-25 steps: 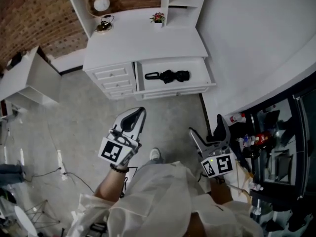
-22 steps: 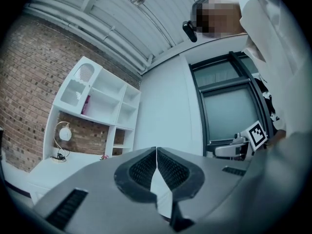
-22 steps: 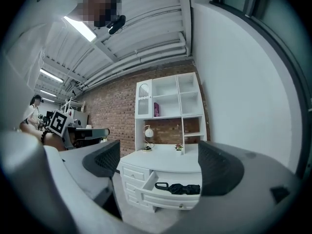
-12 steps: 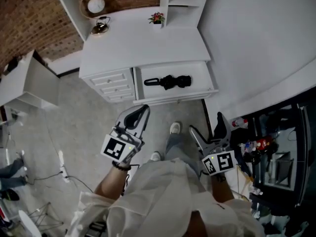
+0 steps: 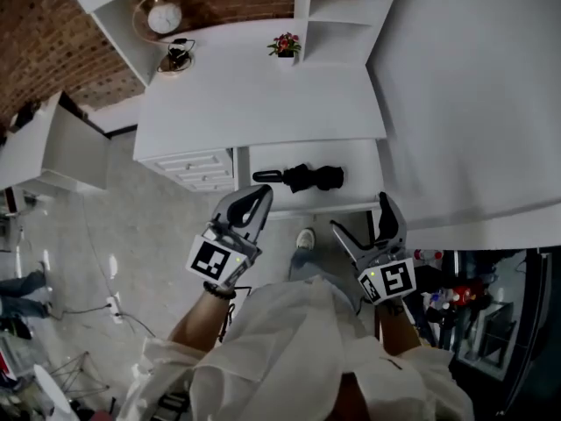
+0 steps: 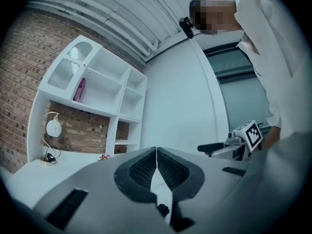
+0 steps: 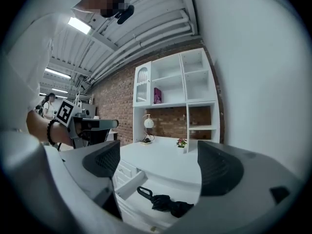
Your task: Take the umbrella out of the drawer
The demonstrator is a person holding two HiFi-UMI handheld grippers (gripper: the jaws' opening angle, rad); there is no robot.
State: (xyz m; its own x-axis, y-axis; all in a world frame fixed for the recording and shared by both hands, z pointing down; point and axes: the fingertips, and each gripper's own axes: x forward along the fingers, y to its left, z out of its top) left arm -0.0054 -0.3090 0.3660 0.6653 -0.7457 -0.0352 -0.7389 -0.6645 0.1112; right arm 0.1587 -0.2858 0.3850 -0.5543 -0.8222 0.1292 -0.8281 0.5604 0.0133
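Right hand-held gripper [image 5: 361, 216] wide open and empty, left hand-held gripper [image 5: 260, 194] closed, black umbrella [image 5: 307, 178] inside open drawer [image 5: 361, 167].

The umbrella [image 5: 307, 178] is black, folded short and bunched. It lies on its side across the middle of the white drawer [image 5: 361, 160], which stands pulled open. Its looped handle [image 5: 266, 176] points toward the drawer's left end.

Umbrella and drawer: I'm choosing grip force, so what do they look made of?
Umbrella: probably black fabric, matte, bunched in soft crumpled folds; the looped end is too small to judge. Drawer: smooth white painted wood or board, going by its flat, even panels; I cannot tell which.
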